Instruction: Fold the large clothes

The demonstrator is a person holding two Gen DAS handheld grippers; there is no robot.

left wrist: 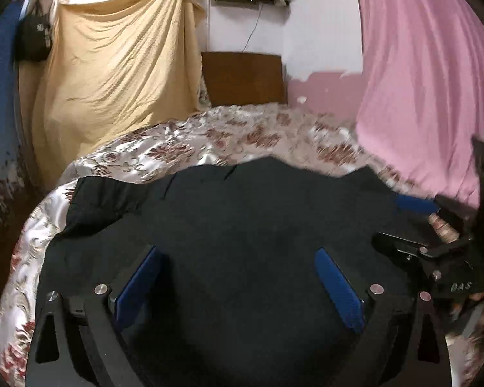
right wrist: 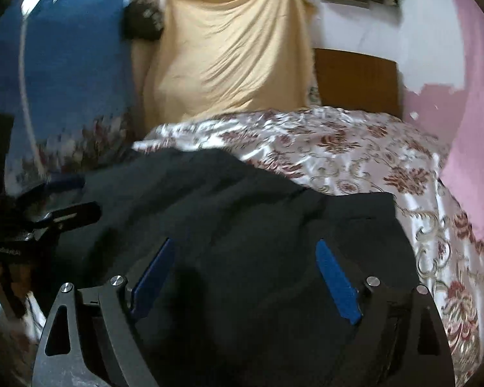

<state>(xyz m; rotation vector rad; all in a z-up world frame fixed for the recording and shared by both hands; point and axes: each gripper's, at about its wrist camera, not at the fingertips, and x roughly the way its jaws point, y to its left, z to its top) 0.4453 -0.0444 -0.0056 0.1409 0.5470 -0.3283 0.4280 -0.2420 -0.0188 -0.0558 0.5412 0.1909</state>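
Though the black garment [left wrist: 229,225] fills the lower middle of both wrist views, its near part is cut off behind the gripper frames, and its dark, blurred surface shows hardly any folds or seams. It lies spread on the floral bedspread [left wrist: 242,135], covering the near part of the bed and reaching toward the bed's left edge in the left wrist view. The left gripper [left wrist: 238,285] hangs over the cloth with its blue pads [left wrist: 338,290] spread wide and nothing between them. The right gripper [right wrist: 245,279] stands likewise wide apart above the garment, holding nothing; whether either one's tips brush the cloth cannot be told. Each gripper shows at the side of the other's view, partly cut off and blurred.

The garment's far edge is ragged against the bedspread, and beyond it the far half of the bed lies bare up to the wooden headboard [left wrist: 243,79]. On the bed's right side a strip of bedspread stays uncovered beside the pink curtain [left wrist: 419,80]. A yellow sheet [left wrist: 119,64] hangs past the far left corner.
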